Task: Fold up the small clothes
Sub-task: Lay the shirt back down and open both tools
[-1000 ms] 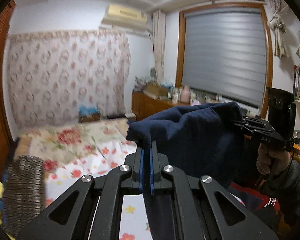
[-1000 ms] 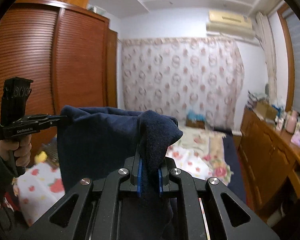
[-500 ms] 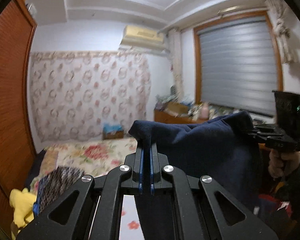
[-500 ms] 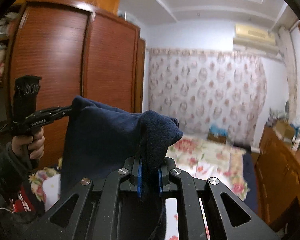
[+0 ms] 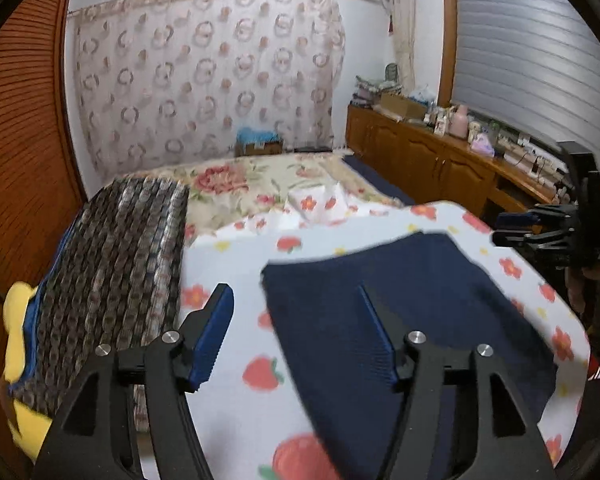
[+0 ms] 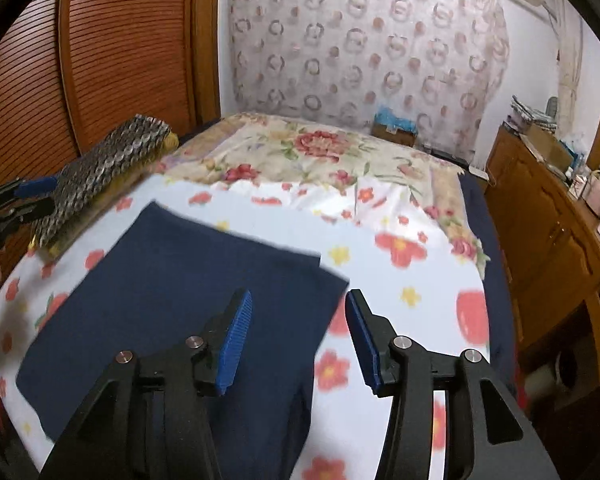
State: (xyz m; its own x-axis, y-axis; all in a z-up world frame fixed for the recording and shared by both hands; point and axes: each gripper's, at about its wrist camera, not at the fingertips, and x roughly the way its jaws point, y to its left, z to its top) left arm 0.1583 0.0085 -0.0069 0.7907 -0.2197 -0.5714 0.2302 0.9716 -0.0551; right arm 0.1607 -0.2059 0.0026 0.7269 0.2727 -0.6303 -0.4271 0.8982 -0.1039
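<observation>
My left tongs [image 5: 296,334] are opening: blue pads spread, nothing pinched. The near left corner of the navy cloth [image 5: 400,312] lies below the gap, free of both pads. My right tongs [image 6: 298,334] are opening too, pads apart and empty; the cloth's right edge [image 6: 172,292] runs under the gap, untouched as far as I can tell.

Surface: a bed, covered by a white sheet [image 5: 236,400] printed with red strawberries and flowers and small yellow stars. Further back lies a cream quilt [image 5: 236,184] with large red roses. The picture is blurred toward the near edge.

Cloth: one piece, dark navy, fine ribbed or knit texture, lying flat and roughly rectangular on the white sheet between my two tongs. Far edge straight, corners square. No print seen.

At the bed's left side: one dark patterned folded blanket [image 5: 112,264], with something yellow [image 5: 16,328] beside it; what it is, I cannot tell.

Room: slatted brown wardrobe doors [image 6: 100,48] to the left, a floral curtain [image 6: 364,40] across the back wall, one small box with blue contents [image 6: 394,126] at its foot, a wooden sideboard [image 5: 428,164] to the right crowded with small items, too small to count, and a grey roller blind [image 5: 532,36] above it.

Count: tongs two, navy cloth one, blanket one.
</observation>
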